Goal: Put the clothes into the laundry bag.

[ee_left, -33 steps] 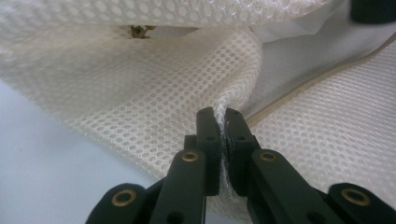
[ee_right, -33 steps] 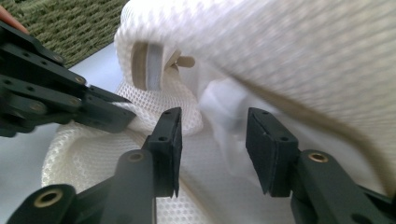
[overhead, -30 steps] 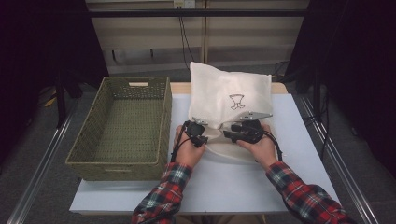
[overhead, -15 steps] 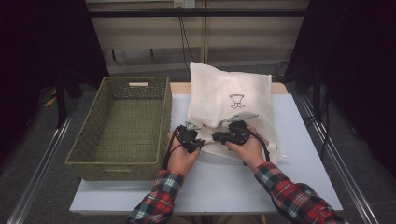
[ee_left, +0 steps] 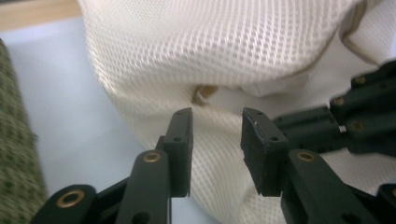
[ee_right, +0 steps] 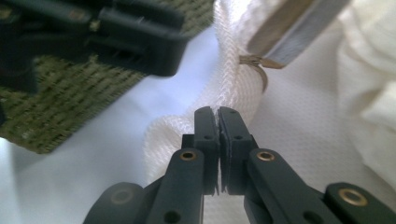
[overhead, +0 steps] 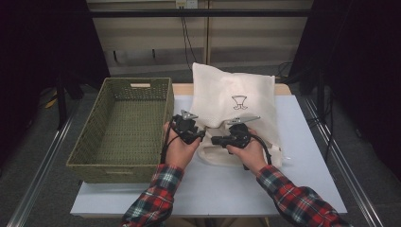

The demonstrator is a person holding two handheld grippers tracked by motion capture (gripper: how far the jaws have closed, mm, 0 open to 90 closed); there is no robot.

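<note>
Beside wicker basket [overhead: 120,127]: right gripper [ee_right: 218,114] jaws pinch mesh bag [overhead: 231,101]; left gripper [ee_left: 217,126] jaws apart (just opening).

Bench [overhead: 293,189] is lit evenly from overhead in the high view; surroundings are left nearly black at both sides. Slight softness is seen overall, no strong glare. Short soft shadows are cast under the hands and beside the basket [overhead: 118,156]. In the left gripper view the white mesh bag [ee_left: 224,51] is bright, slightly washed out top right, w/ mild motion blur. In the right gripper view the foreground is sharp; bkgd and the other tool [ee_right: 93,32] are badly out of focus.
</note>
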